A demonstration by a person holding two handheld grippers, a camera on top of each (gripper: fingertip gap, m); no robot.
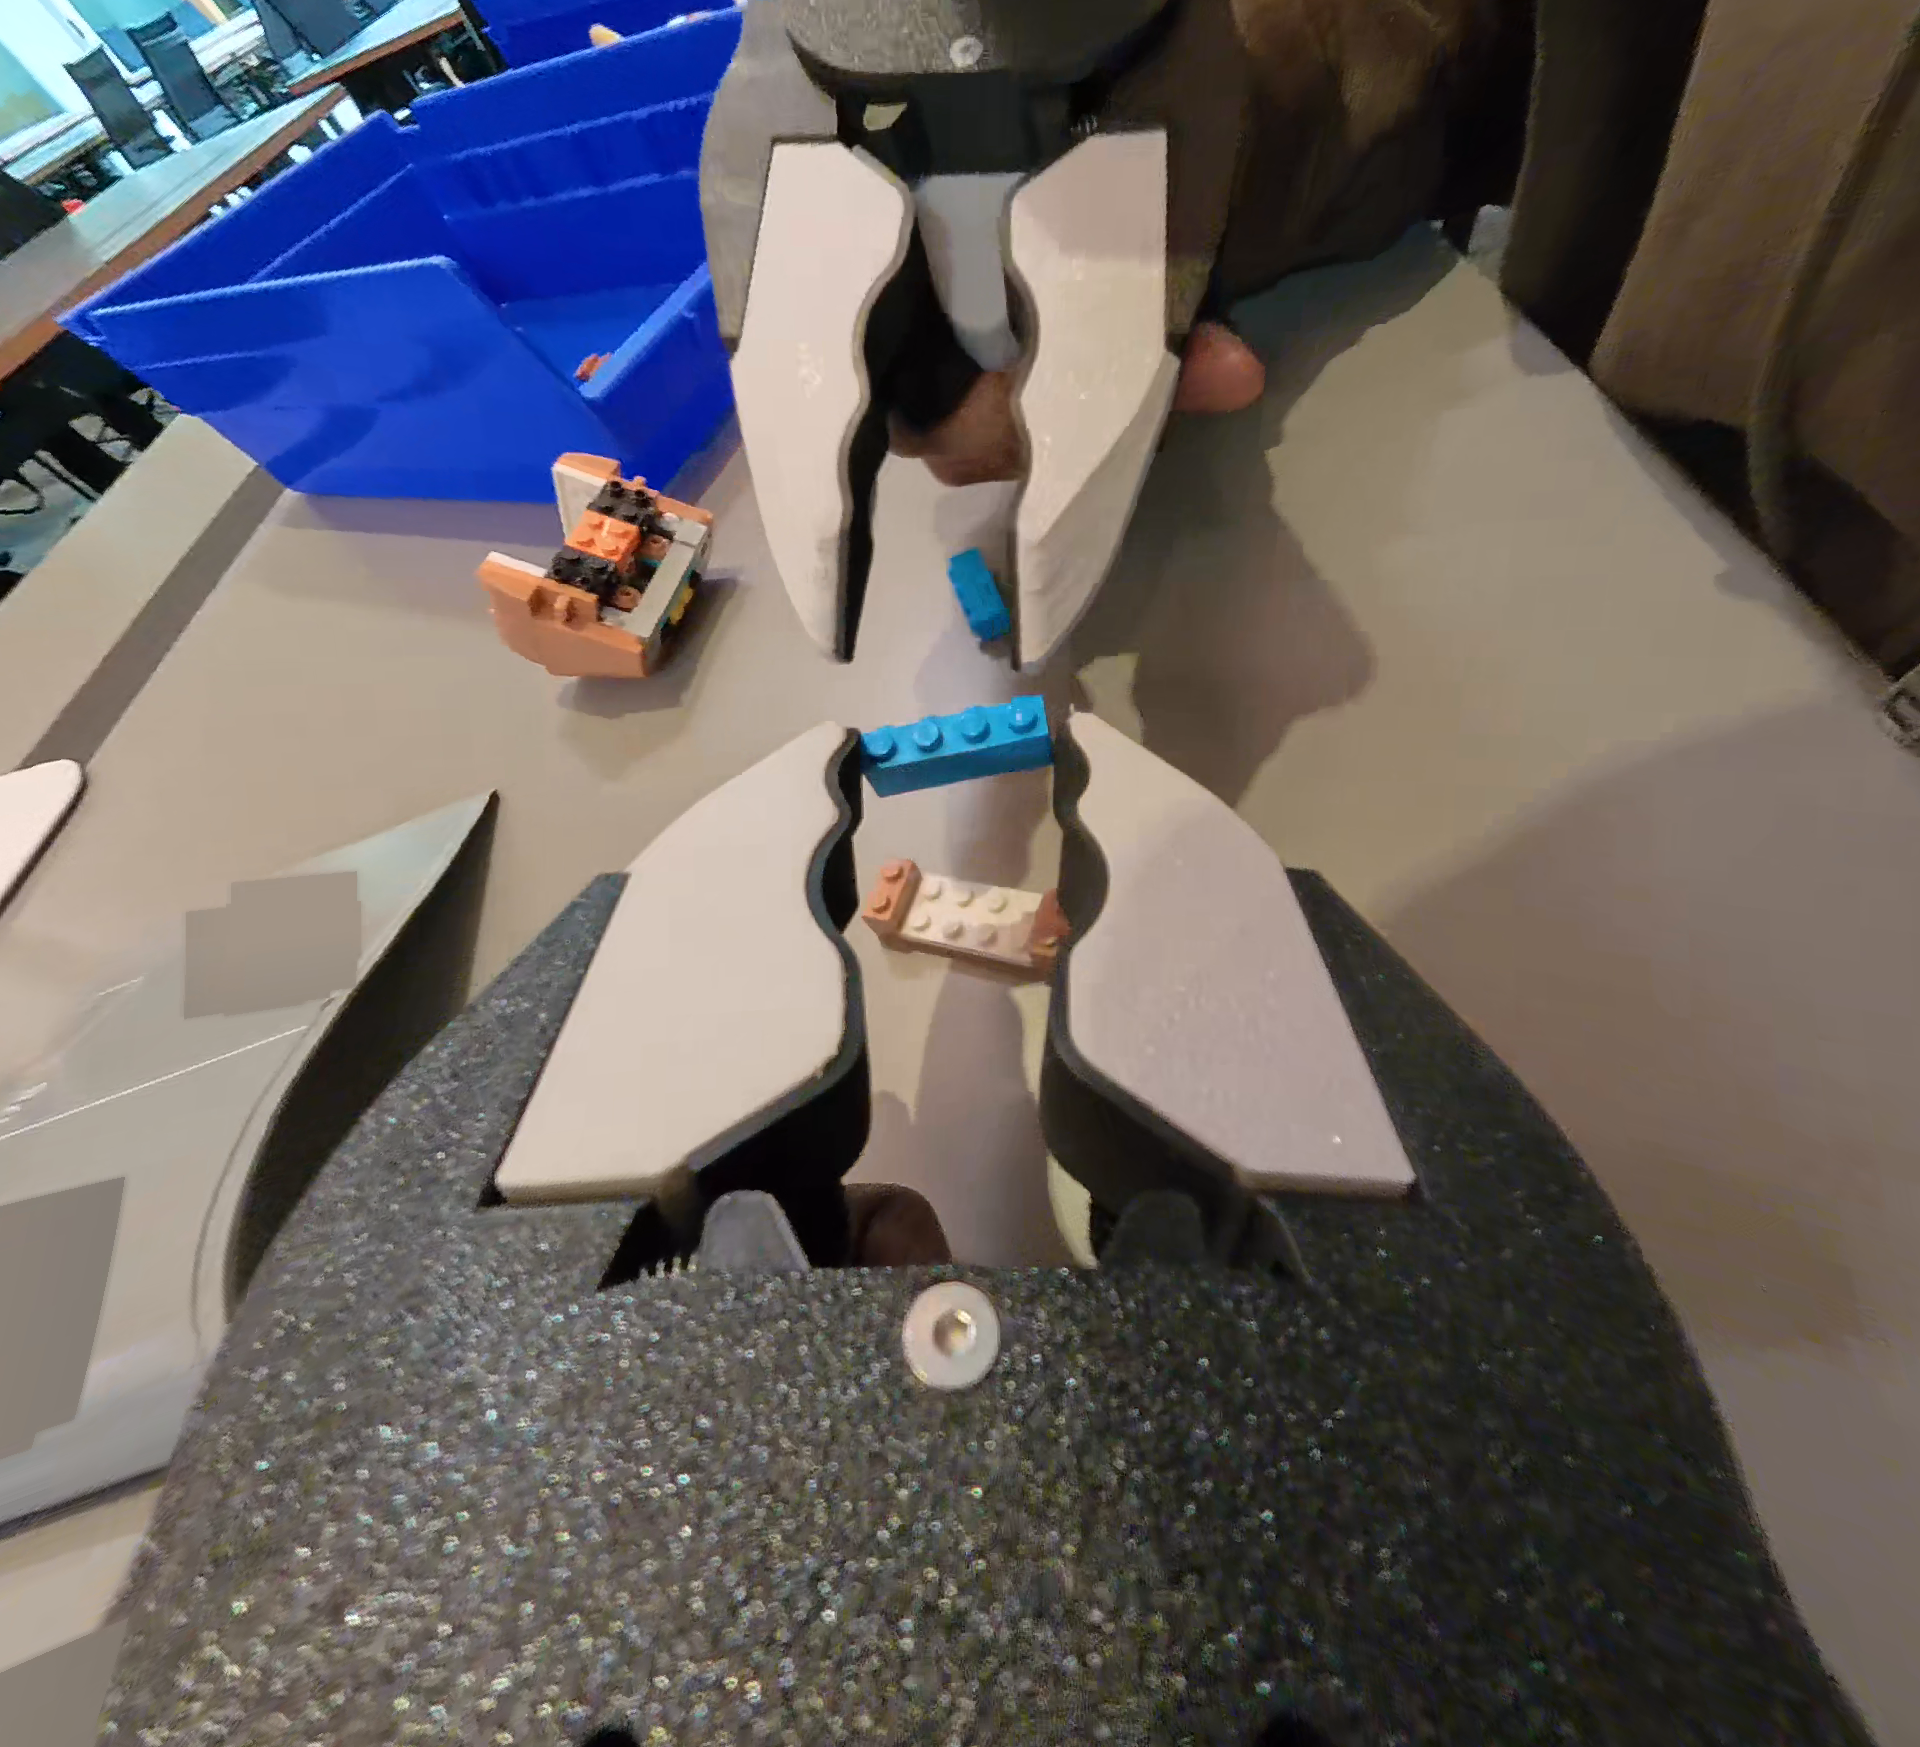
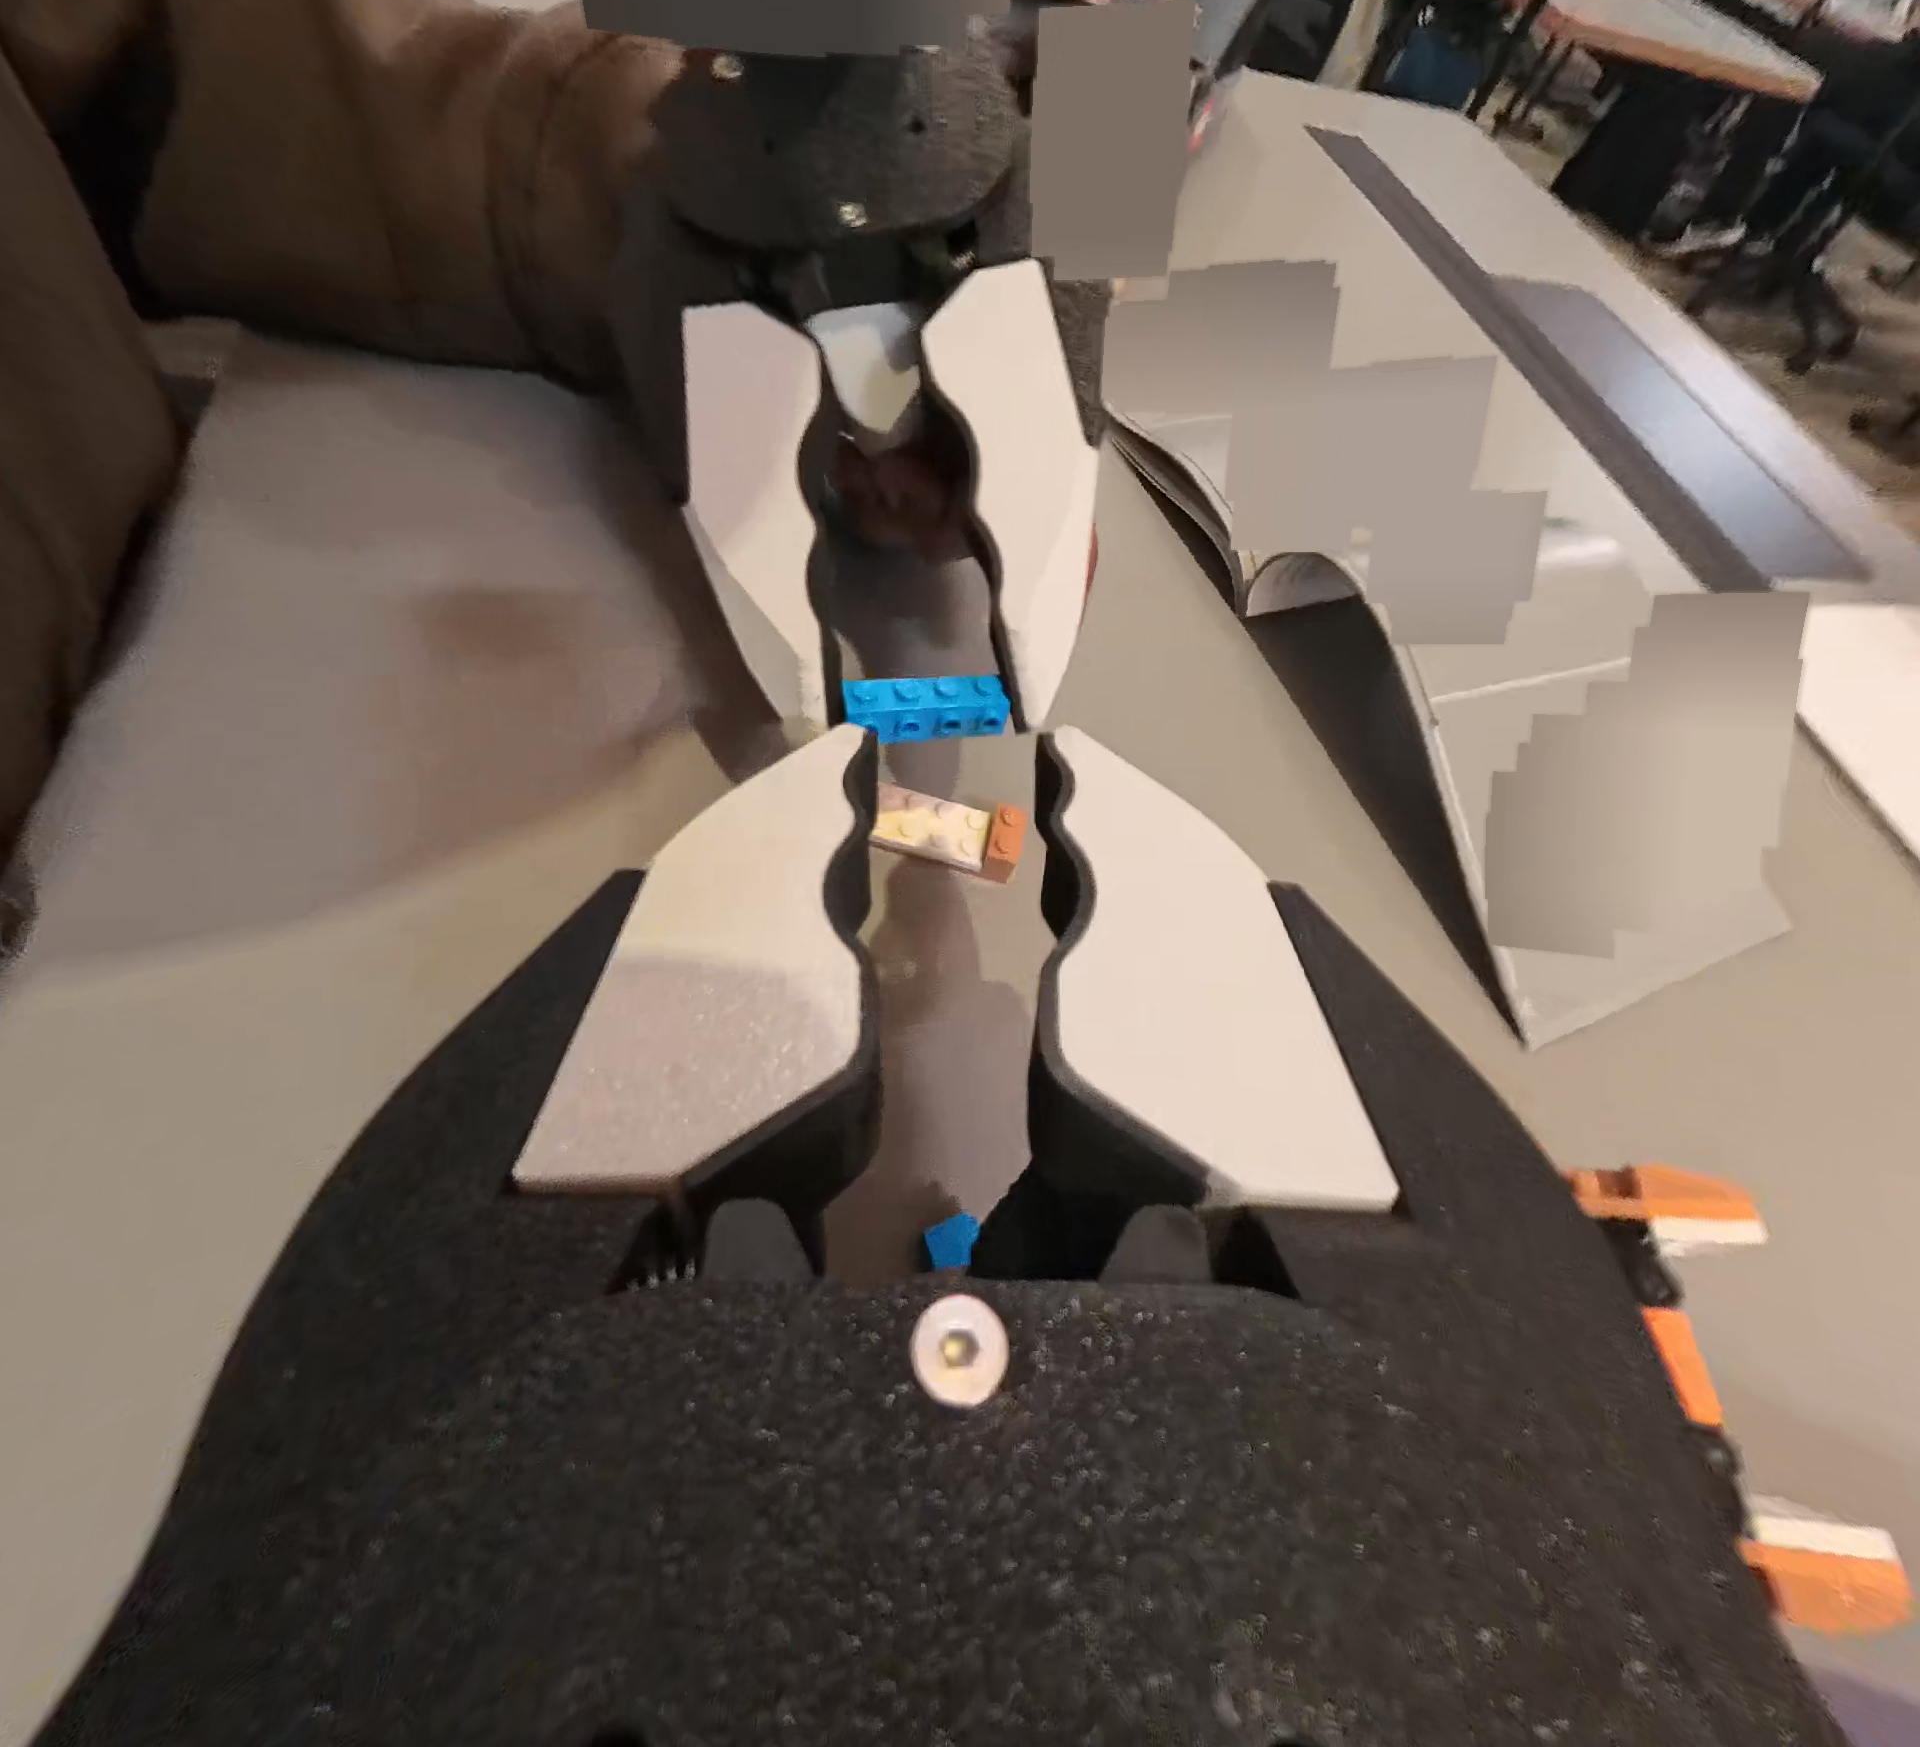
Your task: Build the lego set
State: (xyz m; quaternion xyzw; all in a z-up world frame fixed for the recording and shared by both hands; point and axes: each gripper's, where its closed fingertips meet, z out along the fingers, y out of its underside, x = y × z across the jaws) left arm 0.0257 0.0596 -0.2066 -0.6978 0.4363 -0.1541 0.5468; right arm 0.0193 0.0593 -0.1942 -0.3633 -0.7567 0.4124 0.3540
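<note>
- Now your left gripper (image 1: 956, 752) pinches the blue brick (image 1: 956, 747) by its ends, studs up, lifted above the table (image 1: 1455, 866) so it can be lowered onto something.
- Just below the brick lies the tan plate (image 1: 961, 913) with brown end pieces, probably where the brick goes.
- Your right gripper (image 2: 951, 741) faces the brick head-on, jaws spread and empty, tips just beside it, likely ready to steady or press.
- Beyond the brick, a second blue piece (image 1: 979, 594) rests on the table.
- Farther off, past the brick, the half-built model (image 1: 597, 570) waits near the blue bins (image 1: 312, 367).
</note>
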